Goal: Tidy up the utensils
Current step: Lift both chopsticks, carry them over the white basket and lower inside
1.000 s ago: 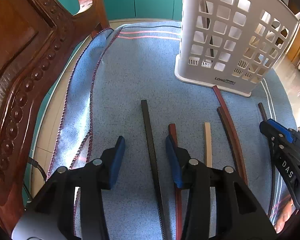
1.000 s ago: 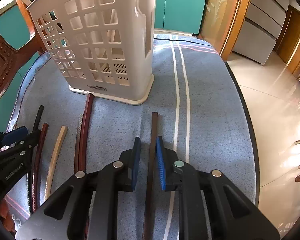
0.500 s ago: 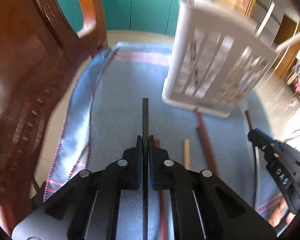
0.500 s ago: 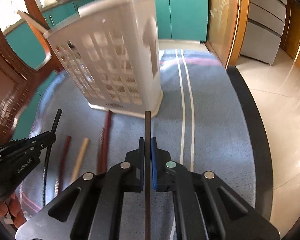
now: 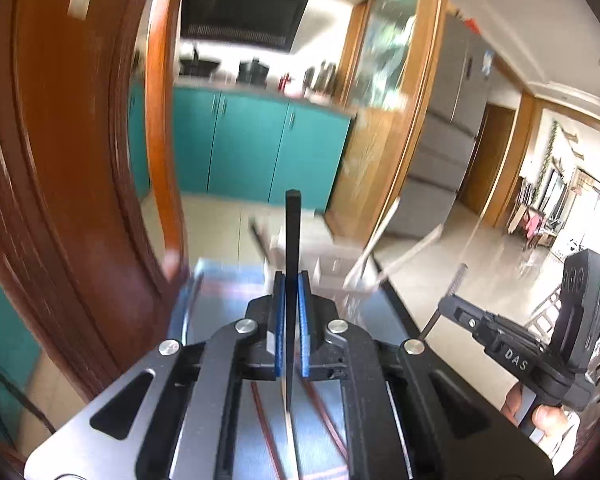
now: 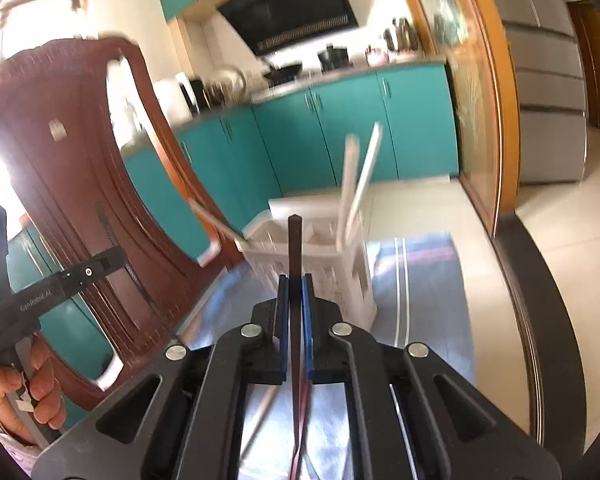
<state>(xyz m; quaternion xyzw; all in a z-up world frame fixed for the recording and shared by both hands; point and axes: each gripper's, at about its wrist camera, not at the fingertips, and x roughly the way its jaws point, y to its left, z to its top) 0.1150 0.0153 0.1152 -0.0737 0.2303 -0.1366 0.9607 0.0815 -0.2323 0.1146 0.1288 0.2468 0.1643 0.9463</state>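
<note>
— Teal cabinets (image 6: 340, 128) fill the background, and the white basket (image 6: 312, 256) stands on the blue cloth (image 6: 424, 280) near the table's far edge. What could go wrong?

— Both sticks are long and pinched low, so either tip could catch the basket's rim and tip it.

— The grips?

— The left gripper (image 5: 291, 300) is clamped on a black chopstick (image 5: 292, 232); the right gripper (image 6: 295, 300) is clamped on a dark brown chopstick (image 6: 294, 248), above the cloth.

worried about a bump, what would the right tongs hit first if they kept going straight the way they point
Most likely the white basket, dead ahead beyond the brown chopstick that the right tongs grip; depth is hard to judge.
</note>
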